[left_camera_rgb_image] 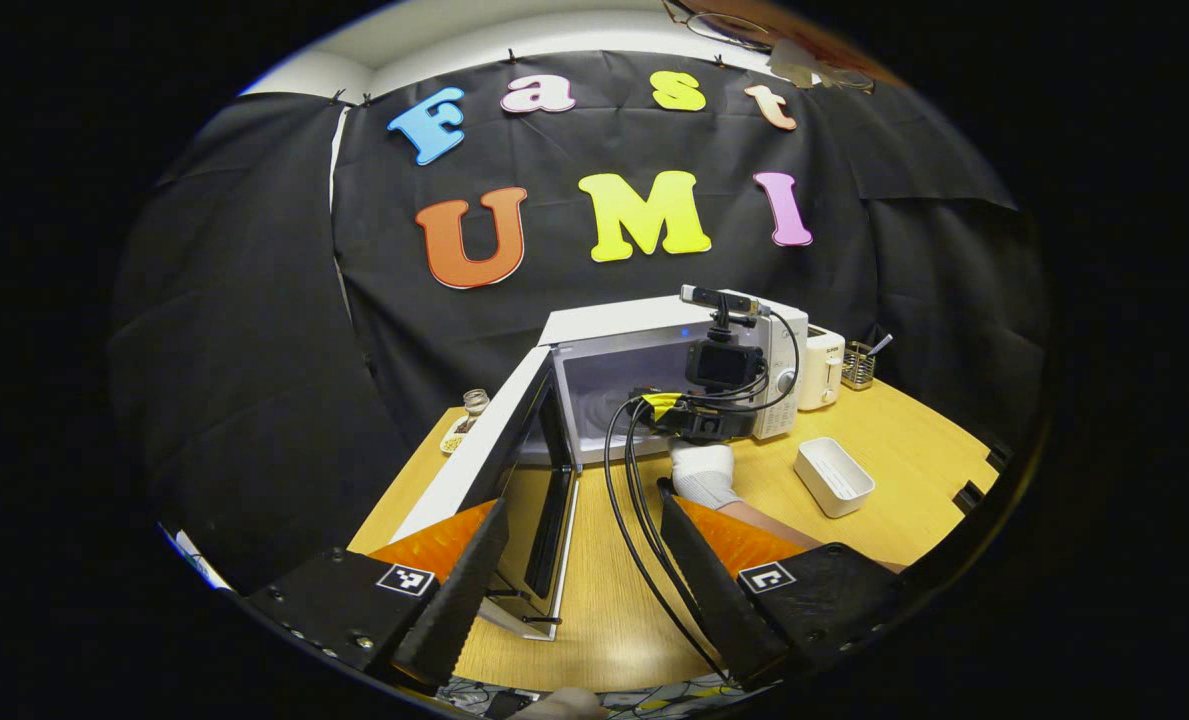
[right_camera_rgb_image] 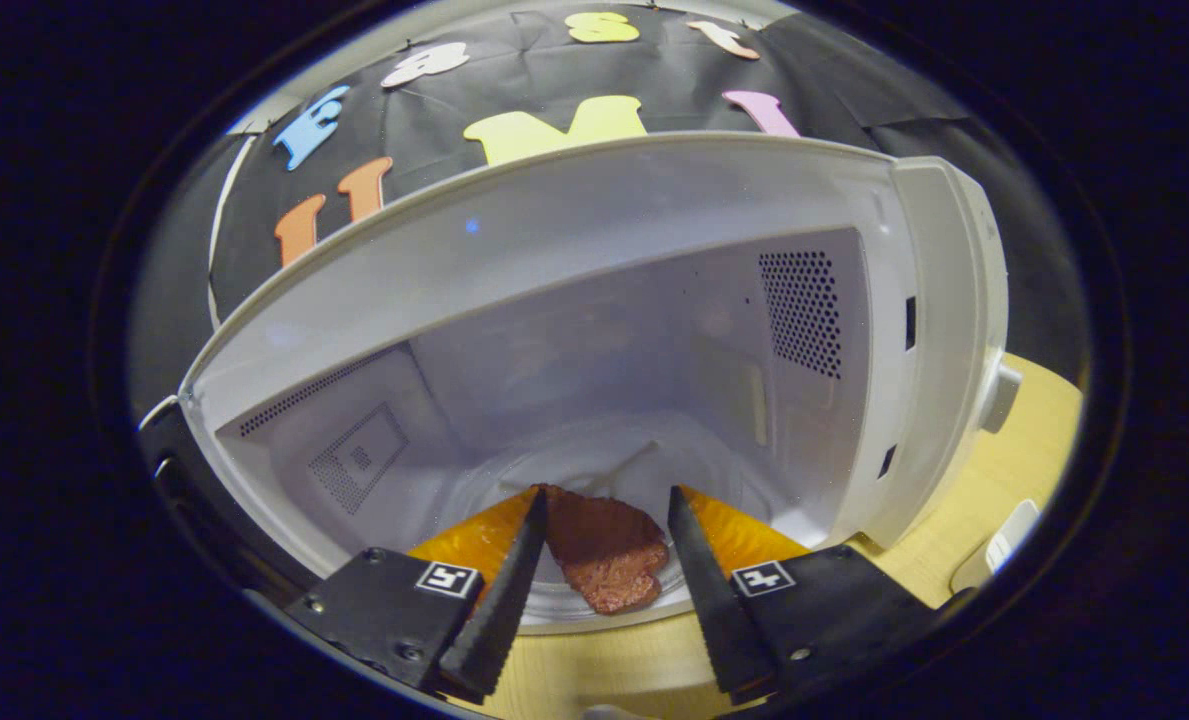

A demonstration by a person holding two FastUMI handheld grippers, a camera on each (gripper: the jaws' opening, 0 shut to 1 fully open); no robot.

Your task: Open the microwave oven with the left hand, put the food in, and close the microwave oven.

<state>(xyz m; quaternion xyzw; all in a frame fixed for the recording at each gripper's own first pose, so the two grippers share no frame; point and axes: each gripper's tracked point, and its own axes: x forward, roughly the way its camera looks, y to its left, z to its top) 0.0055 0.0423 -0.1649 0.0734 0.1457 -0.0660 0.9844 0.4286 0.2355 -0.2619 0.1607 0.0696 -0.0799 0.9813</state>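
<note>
Your left gripper [left_camera_rgb_image: 582,520] hangs back from the microwave [left_camera_rgb_image: 669,375], its jaws spread wide with nothing between them, and the open door [left_camera_rgb_image: 499,455] stands just ahead of its left finger, swung out toward you over the wooden table [left_camera_rgb_image: 604,590]. In the left gripper view you can see your right gripper [left_camera_rgb_image: 699,415] at the mouth of the oven, held by a gloved hand [left_camera_rgb_image: 704,472] with black cables [left_camera_rgb_image: 634,500] trailing back across the table.

In the right gripper view the right gripper [right_camera_rgb_image: 604,550] points straight into the white cavity, jaws open and apart. The food [right_camera_rgb_image: 604,555] (a flat reddish-brown piece, meat by the look of it) lies on the glass turntable [right_camera_rgb_image: 614,465] between the two fingers; you cannot tell whether either finger touches it, but it isn't clamped.

Off to the right of the oven on the table sit a white toaster [left_camera_rgb_image: 822,368], a small wire rack [left_camera_rgb_image: 859,365] and a shallow white box [left_camera_rgb_image: 834,476]. A small glass jar [left_camera_rgb_image: 474,403] stands near the table's far left corner, behind the door.
</note>
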